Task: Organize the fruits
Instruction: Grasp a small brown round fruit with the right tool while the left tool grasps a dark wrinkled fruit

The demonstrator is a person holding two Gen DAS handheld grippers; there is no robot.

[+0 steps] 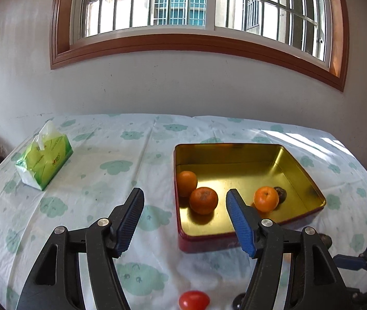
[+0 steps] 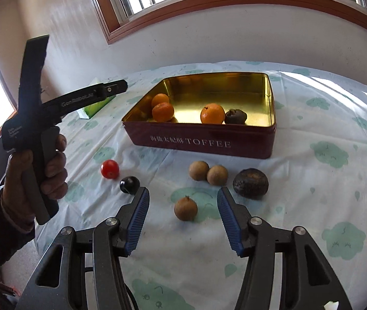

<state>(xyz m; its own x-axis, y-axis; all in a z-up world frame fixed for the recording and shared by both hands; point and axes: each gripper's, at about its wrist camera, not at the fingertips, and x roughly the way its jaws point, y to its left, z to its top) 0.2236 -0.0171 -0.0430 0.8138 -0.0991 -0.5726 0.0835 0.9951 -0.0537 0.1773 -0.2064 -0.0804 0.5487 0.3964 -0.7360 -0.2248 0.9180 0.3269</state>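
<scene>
A red toffee tin (image 2: 201,143) with a gold inside (image 1: 235,222) holds three oranges (image 1: 203,200) (image 2: 212,113) and a dark brown fruit (image 2: 236,116). On the cloth in front of it lie a red tomato (image 2: 110,169) (image 1: 193,300), a black fruit (image 2: 129,184), three brown longans (image 2: 185,208) and a big dark fruit (image 2: 250,183). My left gripper (image 1: 184,197) is open and empty, above the tin's near left corner. My right gripper (image 2: 183,199) is open and empty, its fingers either side of the nearest longan, held above it.
A green tissue pack (image 1: 44,161) lies at the table's far left. The table (image 2: 325,206) has a white cloth with green clouds and stands against a wall under a window. A hand holds the left gripper's handle (image 2: 36,155) at the left of the right wrist view.
</scene>
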